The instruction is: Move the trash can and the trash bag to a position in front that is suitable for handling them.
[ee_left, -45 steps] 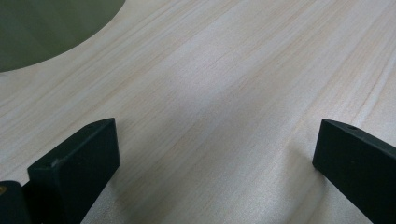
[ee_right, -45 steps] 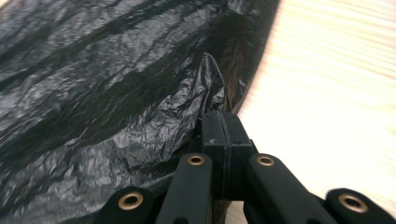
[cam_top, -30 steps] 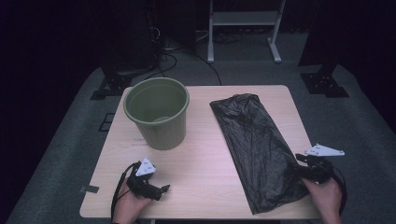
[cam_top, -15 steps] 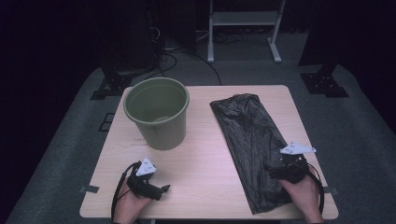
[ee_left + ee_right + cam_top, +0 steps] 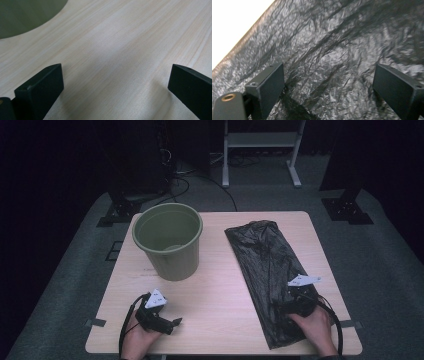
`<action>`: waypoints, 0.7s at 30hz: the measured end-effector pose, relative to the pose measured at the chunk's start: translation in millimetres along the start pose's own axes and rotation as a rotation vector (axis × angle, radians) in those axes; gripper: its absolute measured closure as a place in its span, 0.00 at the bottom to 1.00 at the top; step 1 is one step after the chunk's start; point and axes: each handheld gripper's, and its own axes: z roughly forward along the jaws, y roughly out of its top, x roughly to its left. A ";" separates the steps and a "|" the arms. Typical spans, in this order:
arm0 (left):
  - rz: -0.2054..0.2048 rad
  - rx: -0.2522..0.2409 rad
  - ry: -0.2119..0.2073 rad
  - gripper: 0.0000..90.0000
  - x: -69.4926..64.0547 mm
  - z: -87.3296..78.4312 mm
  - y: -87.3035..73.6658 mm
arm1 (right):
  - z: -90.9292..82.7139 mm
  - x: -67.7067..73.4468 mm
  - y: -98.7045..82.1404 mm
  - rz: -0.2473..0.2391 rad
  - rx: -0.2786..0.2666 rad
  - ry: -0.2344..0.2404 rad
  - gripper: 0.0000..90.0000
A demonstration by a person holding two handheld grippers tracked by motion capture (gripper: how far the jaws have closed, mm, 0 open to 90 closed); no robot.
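Observation:
A crumpled black plastic bag (image 5: pixel 265 265) lies flat along the right half of the pale wooden table (image 5: pixel 220 285). My right gripper (image 5: pixel 281 314) rests low over the bag's near end. In the right gripper view its jaws stand wide apart (image 5: pixel 328 87) and have just been opening, with the bag's film (image 5: pixel 332 37) spread beneath them and nothing pinched. An olive-green bucket (image 5: pixel 169 245) stands upright at the table's left. My left gripper (image 5: pixel 175 322) sits near the front left edge. In the left gripper view it is open (image 5: pixel 115 85) over bare wood, with the bucket (image 5: pixel 22 15) at the upper left.
Bare wood (image 5: pixel 220 320) lies between the two grippers. Grey carpet surrounds the table. A white stand (image 5: pixel 260 150) and black cables (image 5: pixel 200 175) are on the floor beyond the far edge. Black stand feet (image 5: pixel 347 210) flank the far corners.
My right gripper has moved left from the table's right edge onto the near end of the black bag. The left gripper has stayed put.

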 end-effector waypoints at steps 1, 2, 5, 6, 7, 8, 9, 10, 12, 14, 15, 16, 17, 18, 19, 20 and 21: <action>0.001 -0.004 0.000 0.00 0.1 -0.9 0.3 | 1.7 0.7 -0.7 -0.002 0.001 0.003 0.11; -0.002 -0.013 0.000 0.00 0.1 -3.2 1.5 | 2.4 1.0 -1.0 -0.003 0.001 0.003 0.11; -0.004 -0.026 0.004 0.00 0.1 -9.5 5.2 | 2.7 1.5 -4.4 -0.004 -0.024 0.013 0.11; -0.004 -0.026 0.004 0.00 0.1 -9.5 5.2 | 2.7 1.5 -4.4 -0.004 -0.024 0.013 0.11; -0.005 -0.030 0.005 0.00 0.5 -10.8 6.0 | 2.6 1.3 -4.9 -0.005 -0.027 0.014 0.11; -0.008 -0.029 0.007 0.00 0.4 -12.0 6.6 | 2.5 1.4 -5.9 -0.004 -0.034 0.013 0.11; -0.009 -0.033 0.007 0.00 0.3 -12.8 7.1 | 2.3 1.3 -6.7 -0.004 -0.038 0.013 0.11; -0.008 -0.036 0.005 0.00 0.3 -13.7 7.8 | 2.1 1.4 -7.4 -0.003 -0.042 0.013 0.11; -0.010 -0.038 0.007 0.00 0.0 -15.5 9.3 | 1.9 1.6 -8.7 -0.002 -0.051 0.010 0.11; -0.011 -0.044 0.007 0.00 -0.1 -18.1 11.4 | 1.9 1.5 -8.7 -0.002 -0.050 0.010 0.11; -0.014 -0.045 0.007 0.00 0.2 -19.2 12.5 | 1.9 1.6 -8.8 -0.002 -0.051 0.009 0.11; -0.014 -0.046 0.009 0.00 0.4 -20.5 13.6 | 1.8 1.8 -8.8 0.000 -0.051 0.008 0.11; -0.013 -0.049 0.008 0.00 0.6 -21.5 14.4 | 1.8 1.9 -8.9 0.000 -0.051 0.007 0.11; -0.014 -0.053 0.009 0.00 0.7 -22.6 15.4 | 1.8 1.9 -8.9 0.001 -0.051 0.007 0.11; -0.016 -0.057 0.009 0.00 0.7 -23.7 16.3 | 1.8 1.9 -8.9 0.001 -0.051 0.007 0.11; -0.016 -0.064 0.007 0.00 0.6 -25.8 18.1 | 1.8 2.0 -8.9 0.001 -0.051 0.007 0.11; -0.017 -0.069 0.006 0.00 0.6 -27.6 19.8 | 1.8 2.0 -8.9 0.001 -0.051 0.006 0.11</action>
